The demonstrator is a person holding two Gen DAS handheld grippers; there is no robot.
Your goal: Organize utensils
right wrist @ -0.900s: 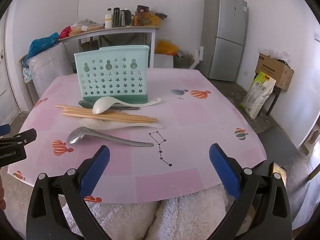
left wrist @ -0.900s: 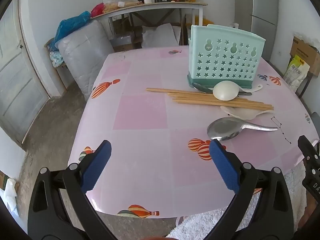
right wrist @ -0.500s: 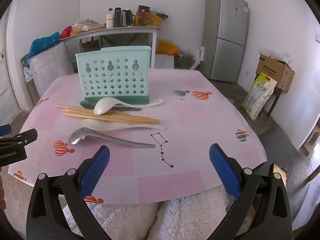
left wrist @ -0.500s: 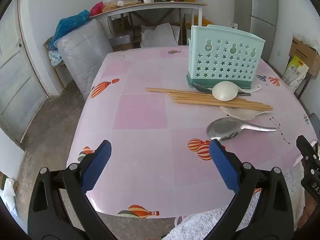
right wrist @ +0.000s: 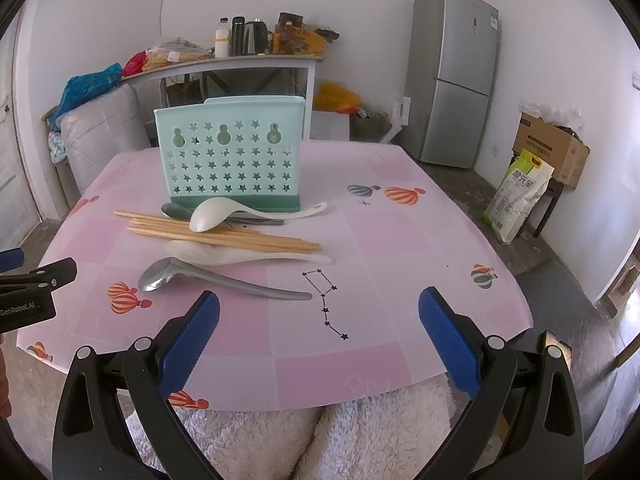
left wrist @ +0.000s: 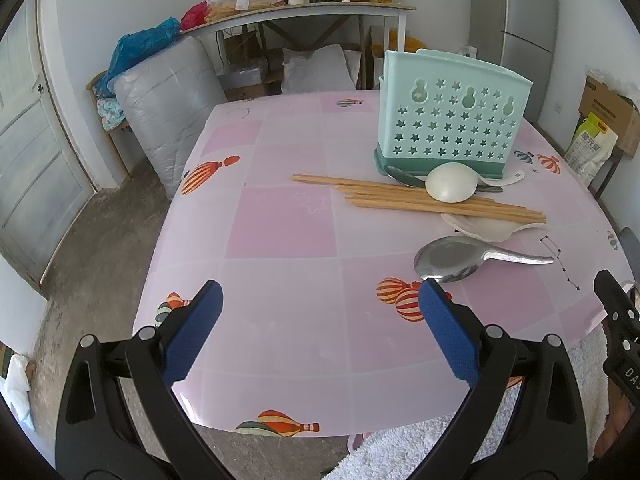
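A mint-green utensil holder (right wrist: 230, 152) (left wrist: 448, 122) with star holes stands upright on the pink table (right wrist: 400, 240). In front of it lie several wooden chopsticks (right wrist: 224, 236) (left wrist: 420, 200), a white spoon (right wrist: 216, 216) (left wrist: 452, 187) bowl-down on top, a second white spoon (right wrist: 240, 255) (left wrist: 488, 228) beneath them, a dark spoon (right wrist: 176, 211) against the holder's base, and a metal spoon (right wrist: 200, 276) (left wrist: 456, 258) nearest me. My left gripper (left wrist: 320, 328) hovers open over the table's near left part. My right gripper (right wrist: 320, 332) hovers open over the near edge. Neither holds anything.
A person's white fleecy lap (right wrist: 320, 432) sits below the table's near edge. A fridge (right wrist: 456, 76), a cardboard box (right wrist: 552, 152) and a yellow-green bag (right wrist: 520, 196) stand at the right. A cluttered side table (right wrist: 240, 64) and grey bundle (left wrist: 168, 104) are behind.
Both views have shifted only slightly; the utensils and holder lie where they were and both grippers stay open.
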